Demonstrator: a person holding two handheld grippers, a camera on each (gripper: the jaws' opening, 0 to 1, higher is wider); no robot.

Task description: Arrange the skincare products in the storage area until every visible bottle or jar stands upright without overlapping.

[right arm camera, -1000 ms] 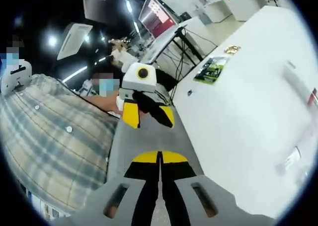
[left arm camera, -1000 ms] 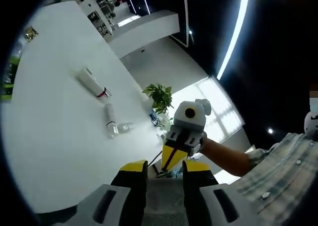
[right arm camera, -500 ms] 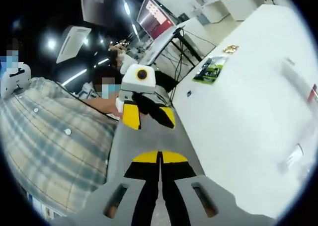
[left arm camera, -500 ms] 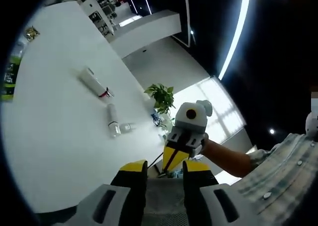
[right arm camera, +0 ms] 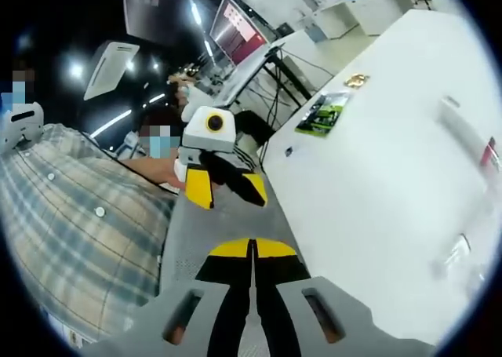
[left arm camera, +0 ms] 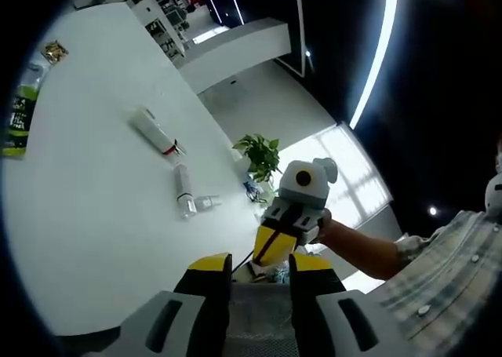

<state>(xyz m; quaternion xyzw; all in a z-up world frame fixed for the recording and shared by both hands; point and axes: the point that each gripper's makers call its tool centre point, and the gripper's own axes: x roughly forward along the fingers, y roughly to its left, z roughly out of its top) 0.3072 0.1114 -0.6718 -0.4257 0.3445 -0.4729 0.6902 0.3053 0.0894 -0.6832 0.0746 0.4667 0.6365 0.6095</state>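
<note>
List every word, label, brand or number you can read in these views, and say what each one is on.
No text is readable.
Green packet: print too small to read.
White tube lying on the white table: red band, no legible words.
Clear bottle lying beside it: label blurred.
Red screen in the background: blurred.

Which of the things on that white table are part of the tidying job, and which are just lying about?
Part of the job:
- large white tube with a red band, lying flat
- slim white bottle with a clear cap, lying flat
- small clear bottle, lying beside it

Just lying about:
- green printed packet
- small gold wrapper
- leafy green potted plant, beyond the white table
</note>
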